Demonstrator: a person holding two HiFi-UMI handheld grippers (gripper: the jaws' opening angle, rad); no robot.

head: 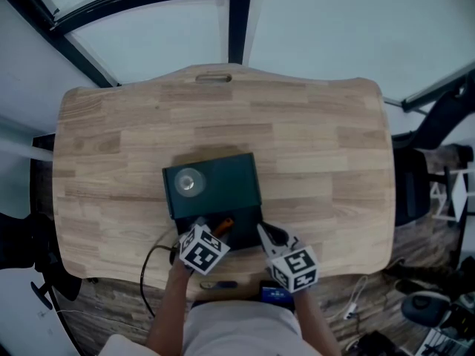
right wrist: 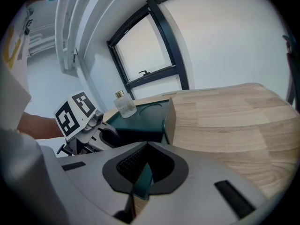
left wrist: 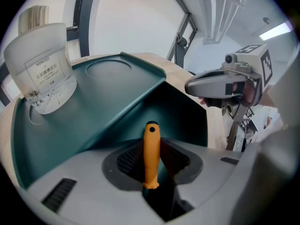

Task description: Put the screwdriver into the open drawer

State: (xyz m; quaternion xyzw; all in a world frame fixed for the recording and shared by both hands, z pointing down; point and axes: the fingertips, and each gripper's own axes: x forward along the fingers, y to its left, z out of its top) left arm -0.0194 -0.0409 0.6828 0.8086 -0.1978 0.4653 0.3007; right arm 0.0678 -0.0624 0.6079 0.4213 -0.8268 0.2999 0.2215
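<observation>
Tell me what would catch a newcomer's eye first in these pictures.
The orange-handled screwdriver stands out most, clamped in the left gripper at the open front of the dark green box. Next come the clear glass bottle standing on the left of the box's top, and the right gripper pinching a thin green edge near the front of the wooden table.

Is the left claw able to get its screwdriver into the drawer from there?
Probably yes. The left claw grips the screwdriver right at the open drawer, with nothing between them. The right claw pinches the drawer's edge, off to one side.
</observation>
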